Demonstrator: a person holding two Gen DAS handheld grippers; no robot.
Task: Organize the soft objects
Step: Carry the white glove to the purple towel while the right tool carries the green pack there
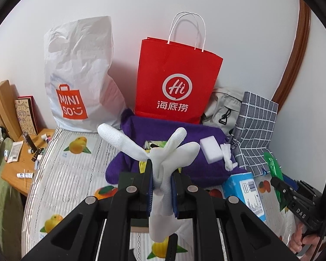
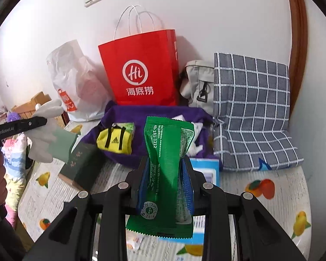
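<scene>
My left gripper [image 1: 162, 177] is shut on a white knit glove [image 1: 163, 152] and holds it above the purple towel [image 1: 197, 169]; the glove also shows at the left of the right wrist view [image 2: 46, 134]. My right gripper [image 2: 165, 174] is shut on a green foil packet [image 2: 166, 152], held upright above the table; the packet also shows in the left wrist view [image 1: 273, 169]. On the purple towel [image 2: 141, 113] lie a small yellow bag [image 2: 114, 140], a white sponge block [image 1: 210, 151] and crumpled white tissue [image 1: 228, 156].
A red paper bag [image 1: 176, 82] and a white Miniso bag [image 1: 76, 76] stand against the wall. A grey pouch [image 2: 198, 82] and a grey checked cloth [image 2: 252, 113] are at the right. A blue-white box [image 1: 245, 191] and a dark green box [image 2: 80, 163] lie on the orange-print table cover [image 1: 76, 174].
</scene>
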